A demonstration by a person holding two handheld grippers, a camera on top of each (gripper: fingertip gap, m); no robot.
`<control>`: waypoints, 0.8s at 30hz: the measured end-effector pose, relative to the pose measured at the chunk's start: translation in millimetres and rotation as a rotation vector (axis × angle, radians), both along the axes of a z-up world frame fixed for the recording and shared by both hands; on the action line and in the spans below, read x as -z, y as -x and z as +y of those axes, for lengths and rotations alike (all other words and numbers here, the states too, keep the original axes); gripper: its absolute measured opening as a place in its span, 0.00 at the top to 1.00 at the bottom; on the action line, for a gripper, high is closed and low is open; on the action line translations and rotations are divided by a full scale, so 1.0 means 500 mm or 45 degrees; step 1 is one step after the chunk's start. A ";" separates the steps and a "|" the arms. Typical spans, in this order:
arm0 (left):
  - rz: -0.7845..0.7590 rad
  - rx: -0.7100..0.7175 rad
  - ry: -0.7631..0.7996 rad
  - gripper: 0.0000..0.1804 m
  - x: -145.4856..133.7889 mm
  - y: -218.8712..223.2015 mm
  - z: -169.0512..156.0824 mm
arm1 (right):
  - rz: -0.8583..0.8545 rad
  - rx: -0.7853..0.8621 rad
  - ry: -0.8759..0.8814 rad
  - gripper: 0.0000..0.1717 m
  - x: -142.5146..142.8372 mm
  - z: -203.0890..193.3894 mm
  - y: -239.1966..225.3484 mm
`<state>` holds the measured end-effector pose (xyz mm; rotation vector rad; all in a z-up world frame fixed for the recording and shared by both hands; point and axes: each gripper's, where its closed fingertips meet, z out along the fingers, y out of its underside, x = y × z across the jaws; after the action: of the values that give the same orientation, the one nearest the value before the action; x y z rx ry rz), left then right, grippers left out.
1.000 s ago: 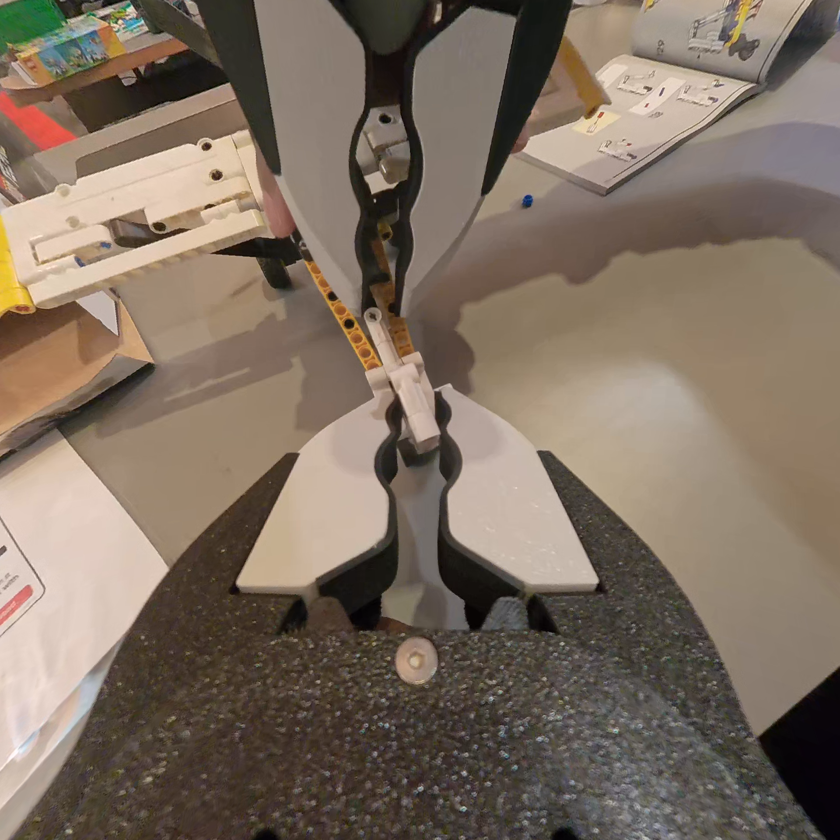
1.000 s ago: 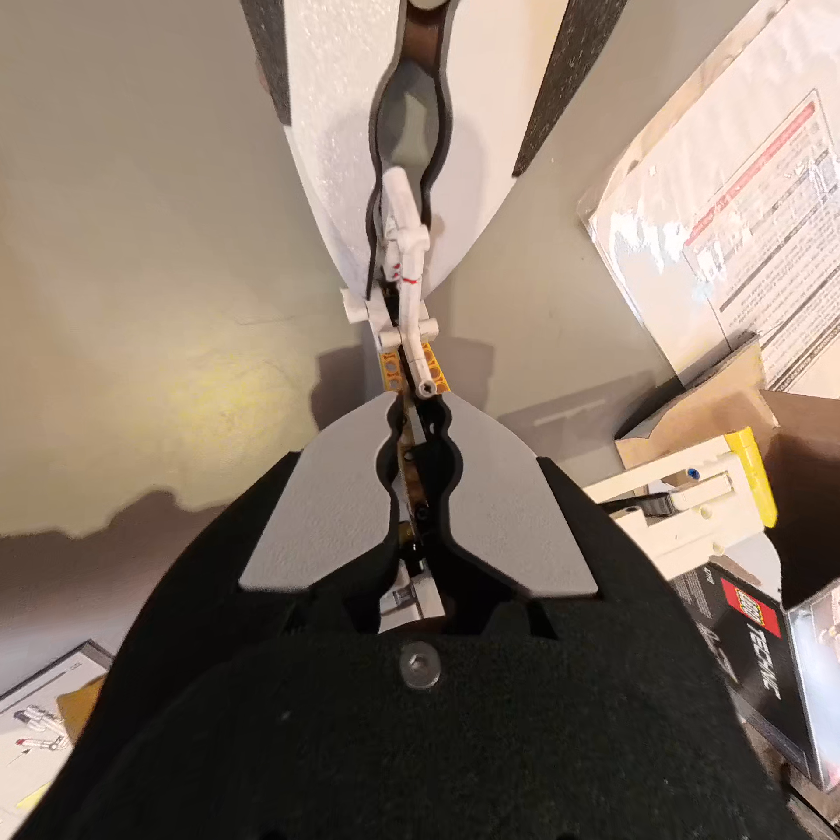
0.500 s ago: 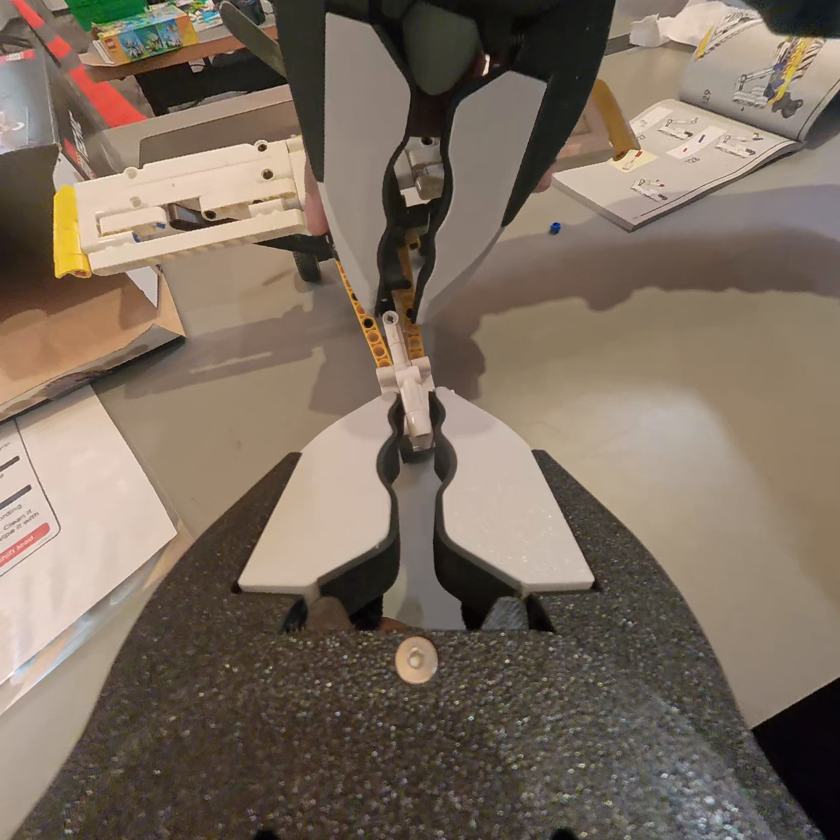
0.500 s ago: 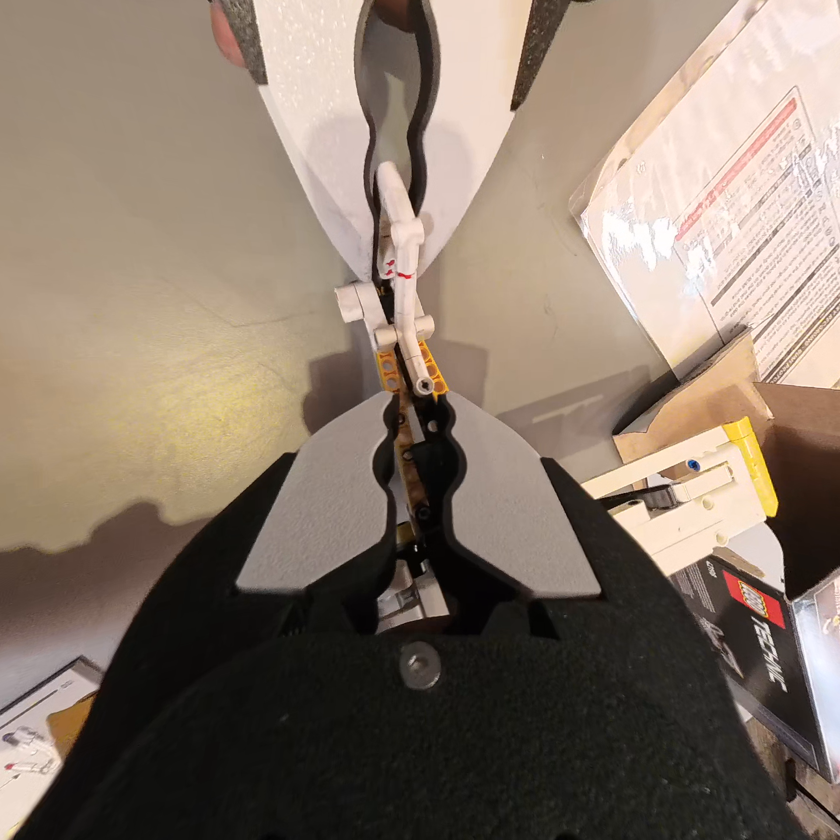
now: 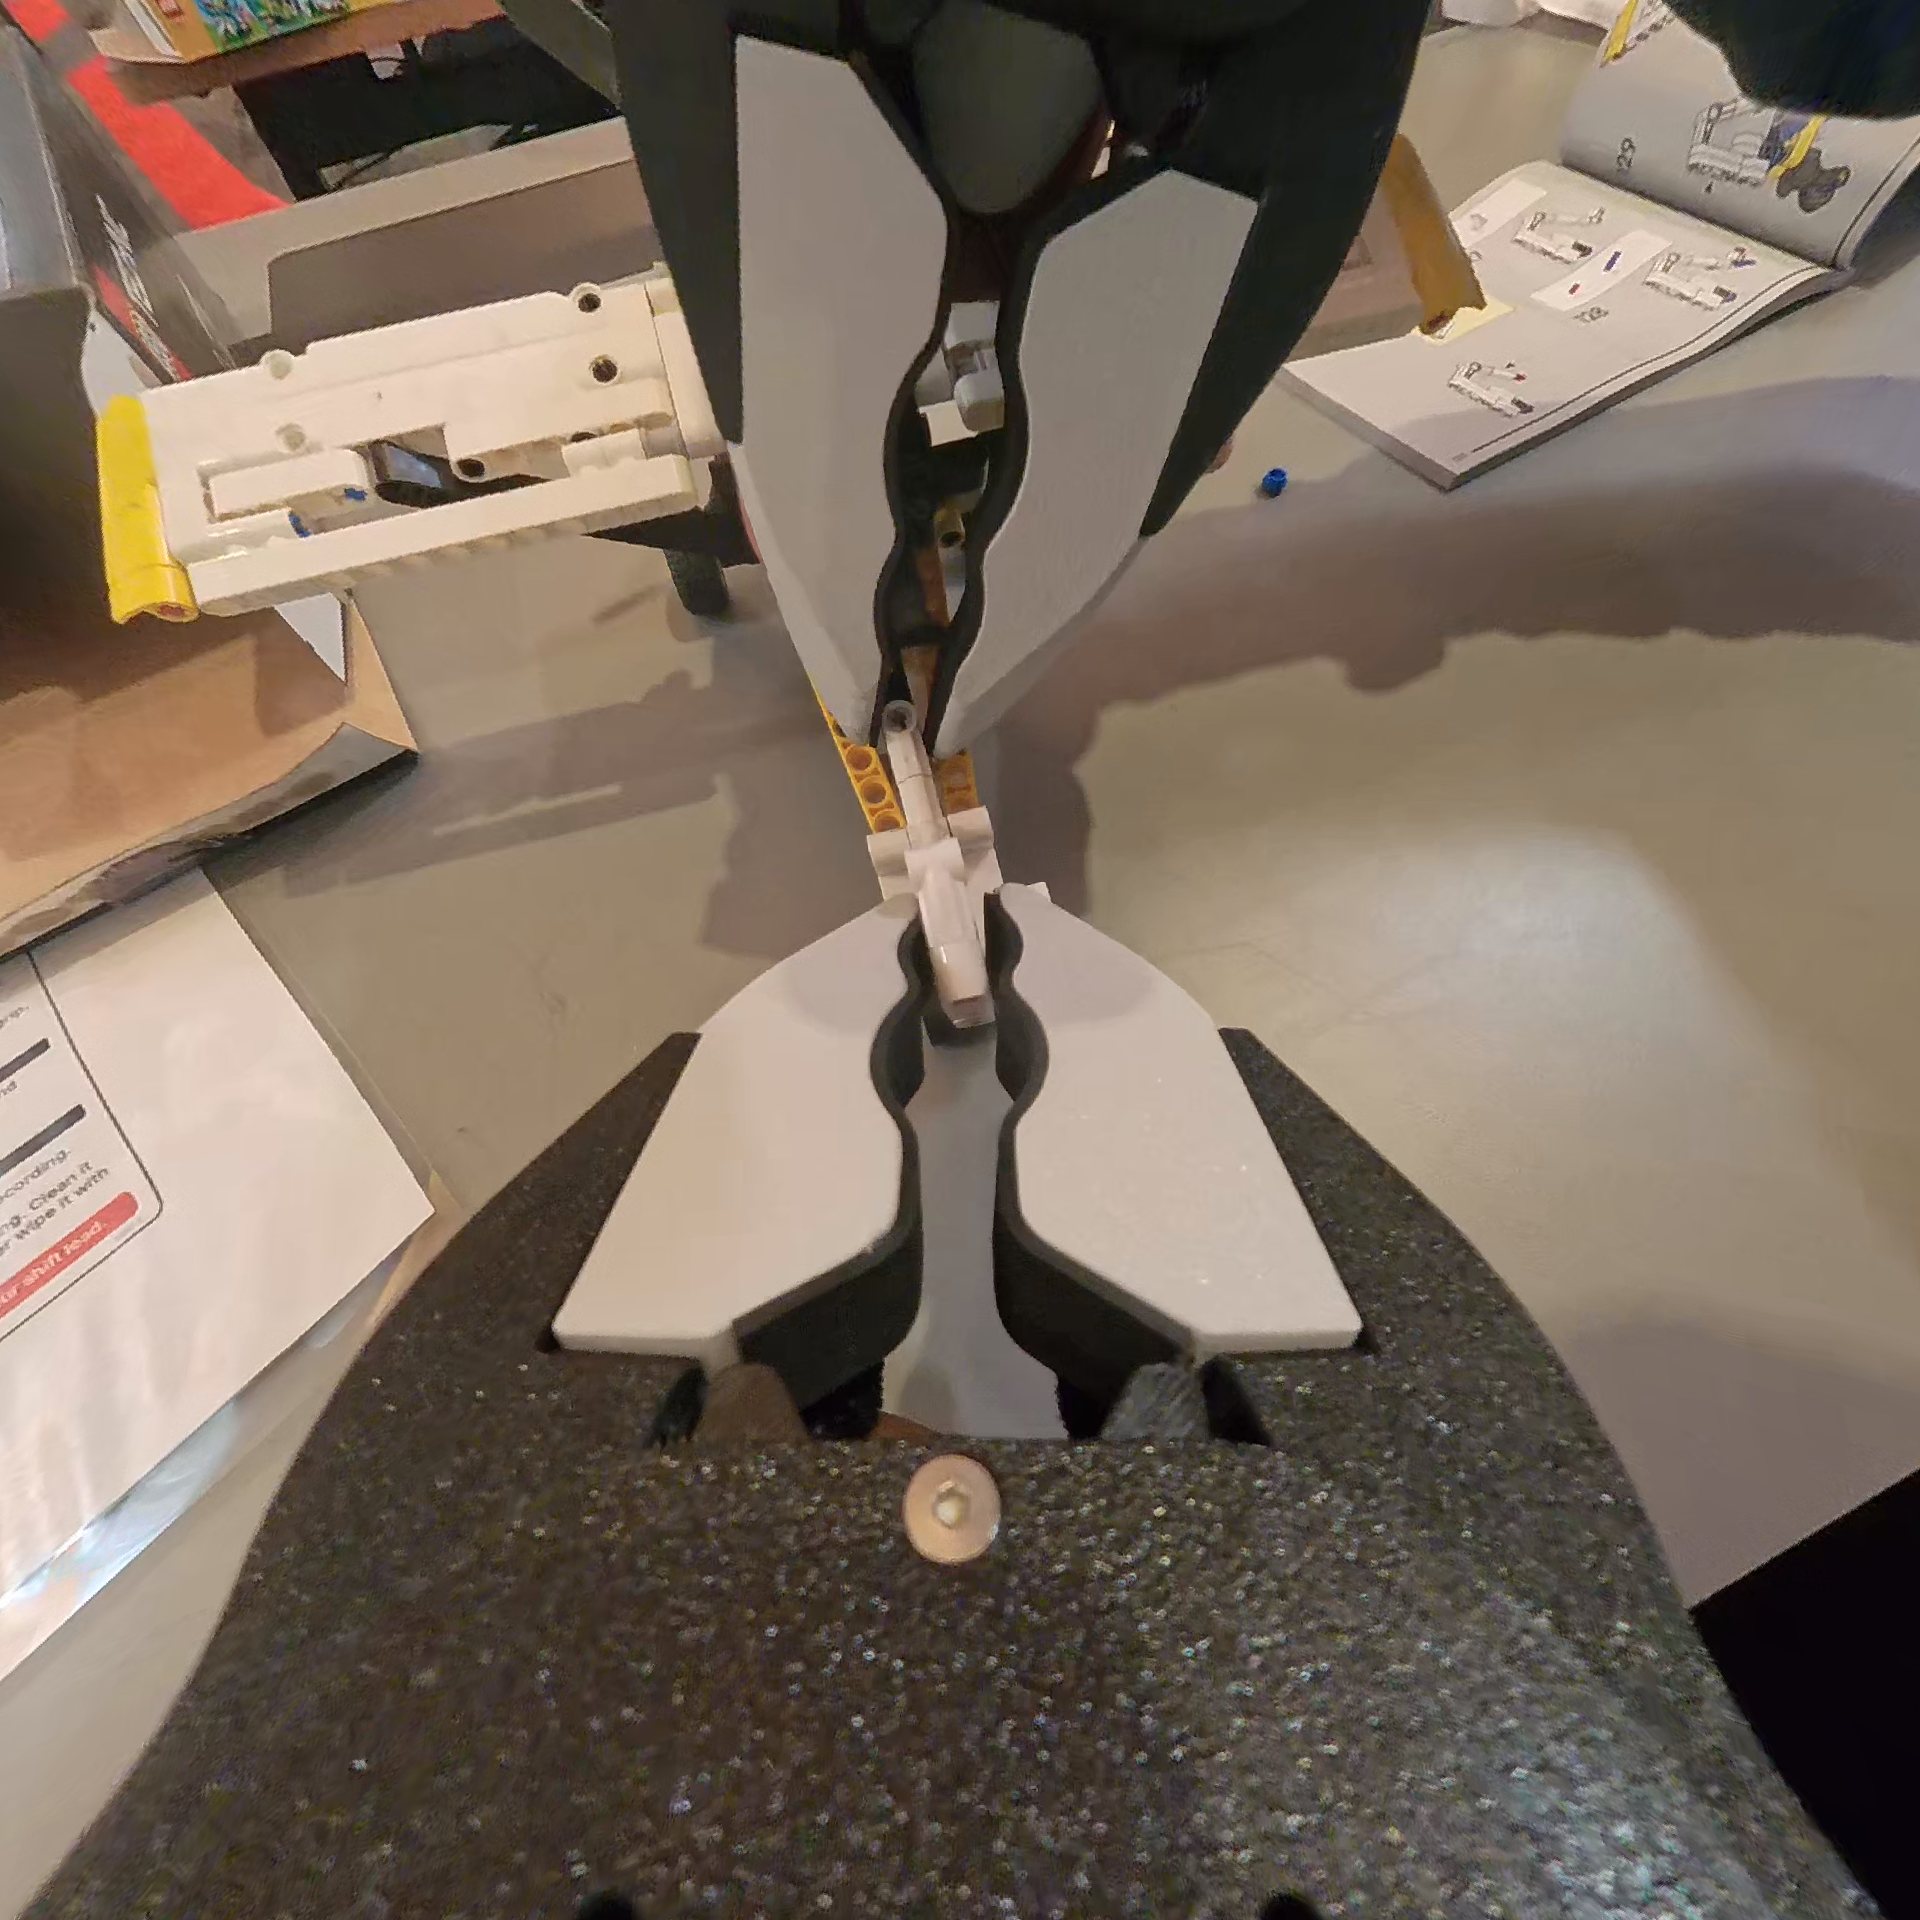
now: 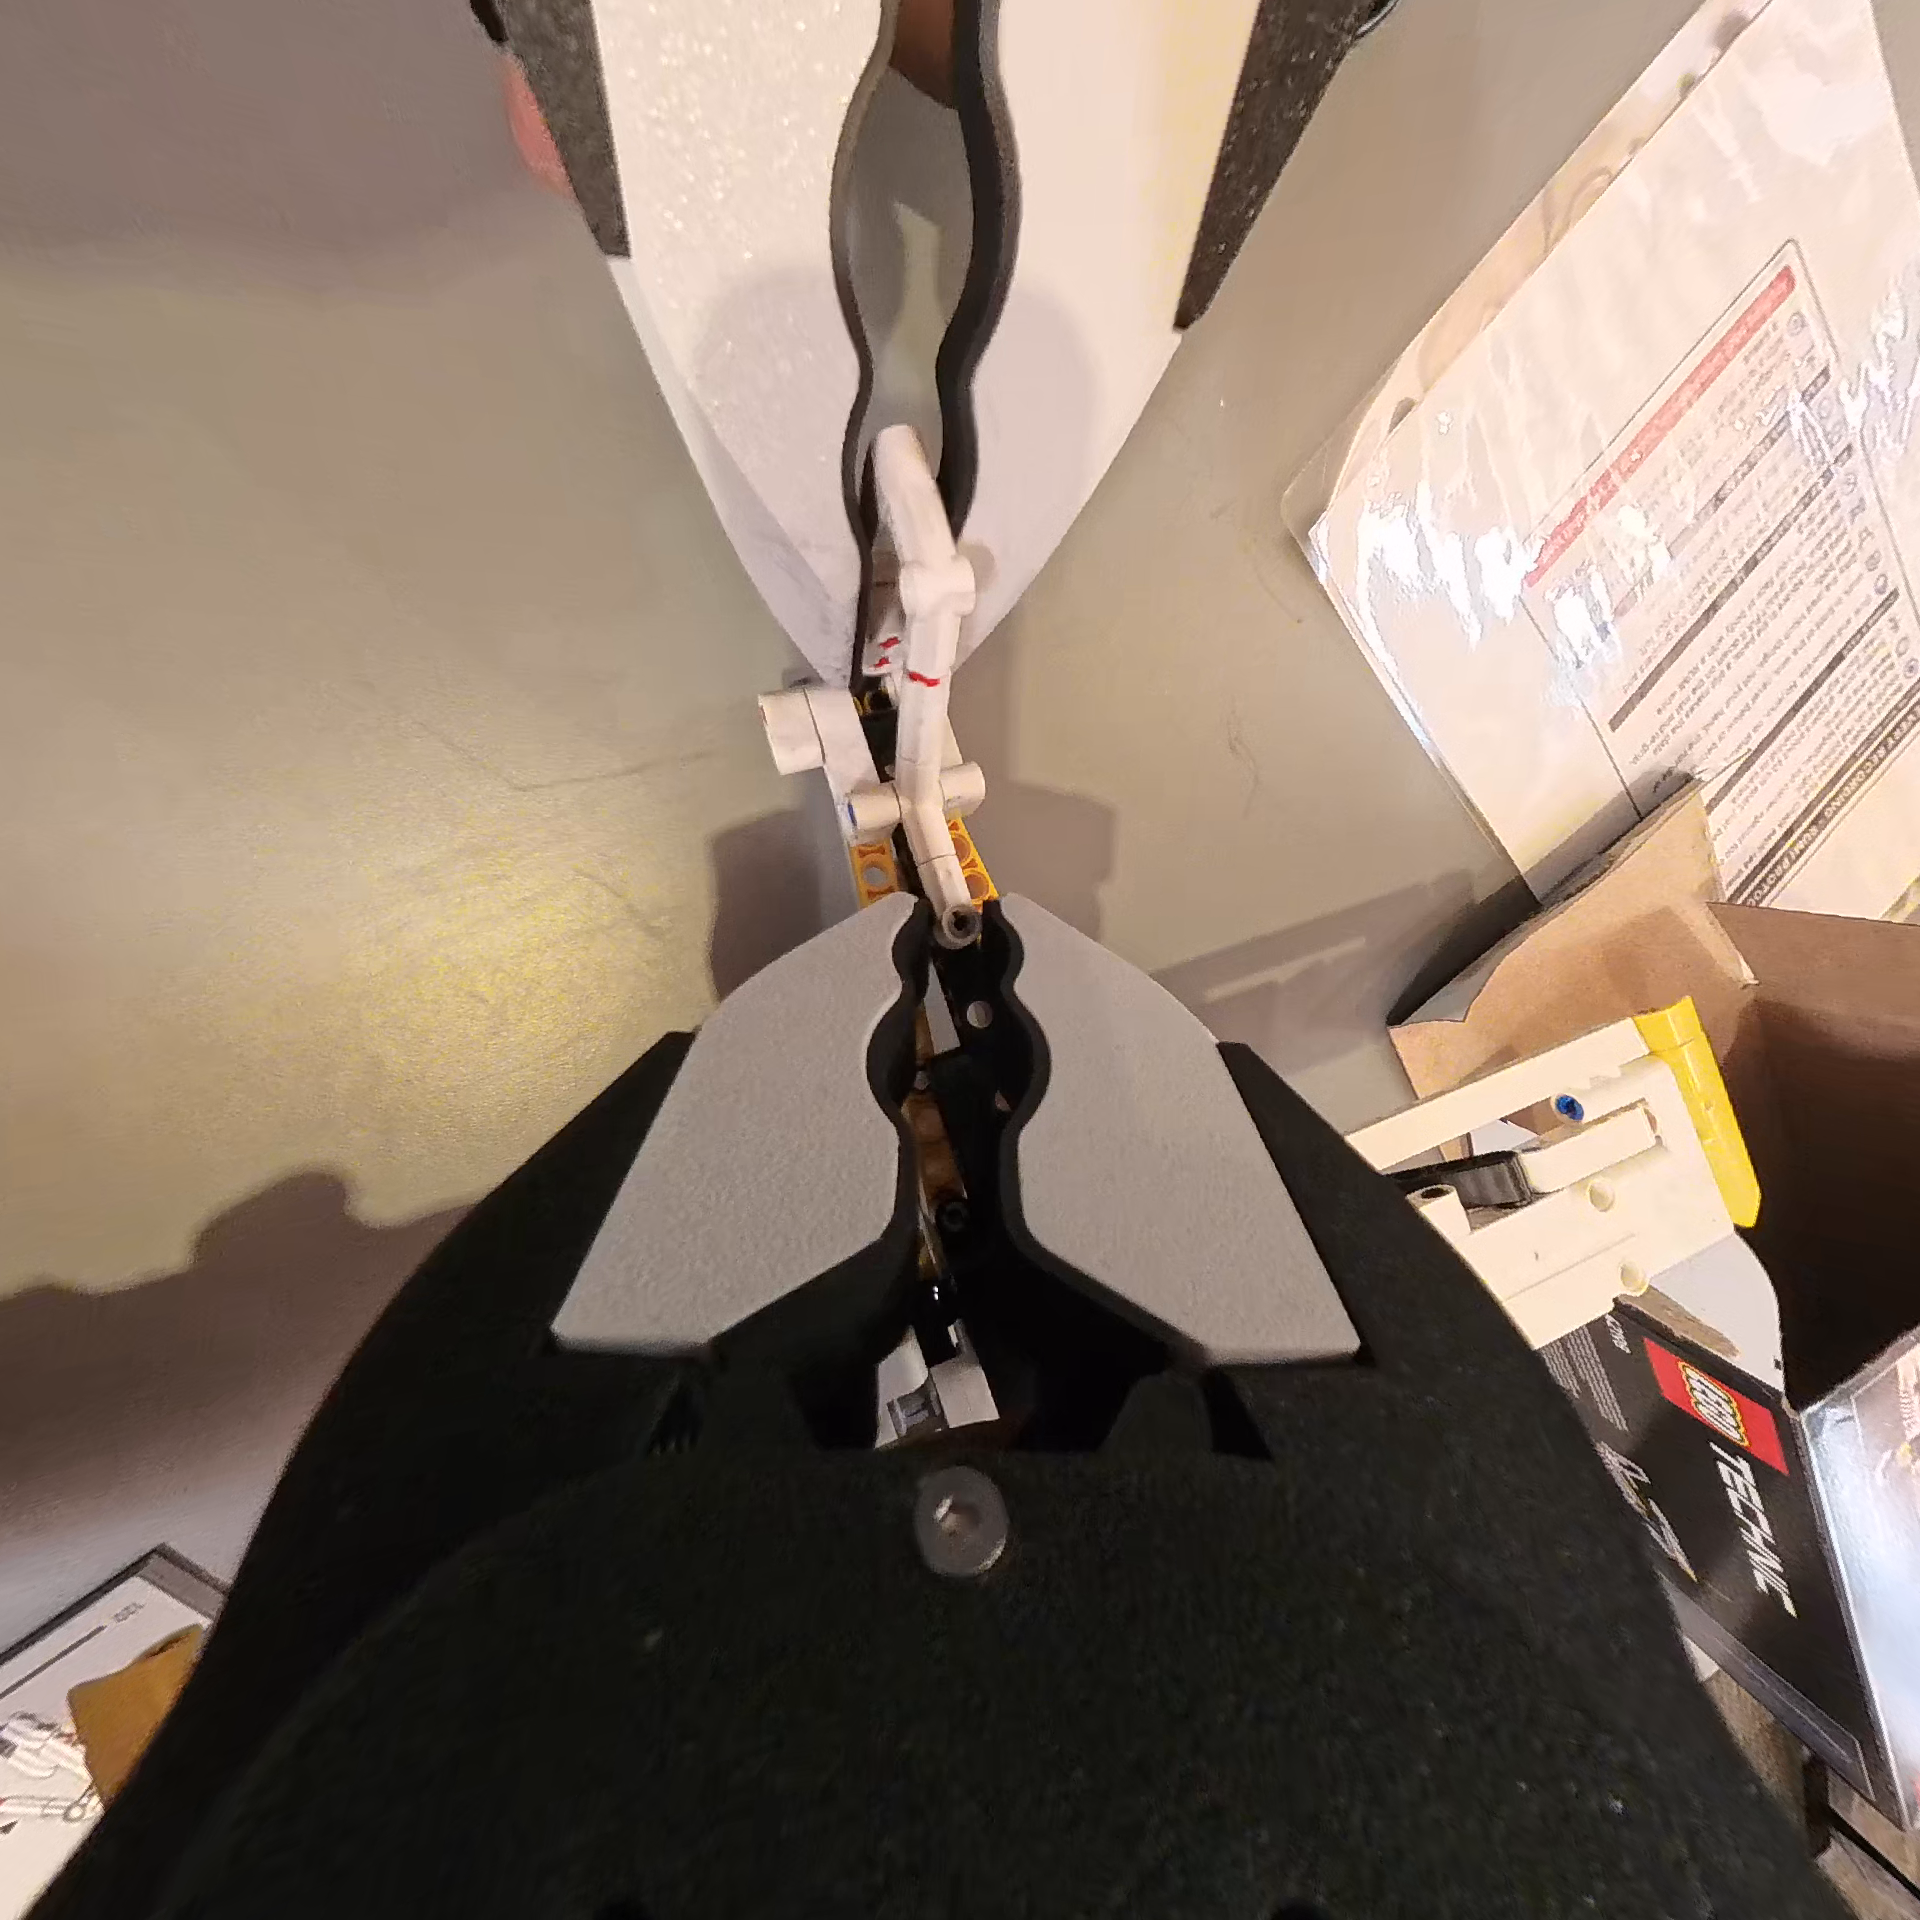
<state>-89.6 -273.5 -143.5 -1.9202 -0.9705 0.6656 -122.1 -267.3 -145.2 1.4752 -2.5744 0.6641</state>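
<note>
Two grippers meet nose to nose over the grey table [image 5: 1455, 987], and I'm reading them from both wrist views. From the left wrist I see the left gripper [image 5: 954, 935] nearly closed, its pads pinching the near end of a slim white rod assembly [image 5: 940, 894]; the rod runs forward over a yellow holed beam [image 5: 868, 779] into the tips of the right gripper [image 5: 904, 717].

Only the left view gives me the open instruction booklet [image 5: 1621, 260], a tiny blue piece [image 5: 1273, 481] and the whole white block model with a yellow end [image 5: 416, 447].

Switching to the right wrist: the right gripper [image 6: 956, 920] is also almost shut, narrow slit only. Inside it I see a black holed beam [image 6: 977, 1013] and the rod's grey tip [image 6: 956, 923]; I think the pads clamp the beam, though it's dark in there. This view alone shows a white cross connector [image 6: 914, 805] on the rod, red marks, and a laminated sheet [image 6: 1662, 520]. Whole assembly hangs above the table between the two grippers.
</note>
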 end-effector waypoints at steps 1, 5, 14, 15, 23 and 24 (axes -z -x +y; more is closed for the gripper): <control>-0.002 -0.002 -0.004 0.95 0.000 0.000 -0.001 | 0.000 0.001 0.002 0.95 0.000 0.000 0.000; -0.011 -0.017 -0.004 0.94 0.001 0.000 -0.001 | 0.002 0.006 0.001 0.95 0.000 -0.001 0.000; 0.002 -0.095 0.051 0.88 0.006 0.013 -0.003 | 0.006 0.014 0.005 0.94 0.001 0.000 0.000; 0.002 -0.101 0.054 0.88 0.007 0.013 -0.002 | 0.007 0.014 0.006 0.94 0.001 0.000 0.000; -0.004 -0.157 0.011 0.82 0.004 0.020 0.004 | 0.009 0.017 0.016 0.94 0.000 -0.001 0.000; -0.004 -0.166 0.011 0.82 0.005 0.021 0.004 | 0.009 0.017 0.016 0.94 0.000 0.000 0.000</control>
<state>-100.1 -271.5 -146.1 -1.8780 -1.1031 0.7430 -122.1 -267.4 -145.4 1.4523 -2.5678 0.6713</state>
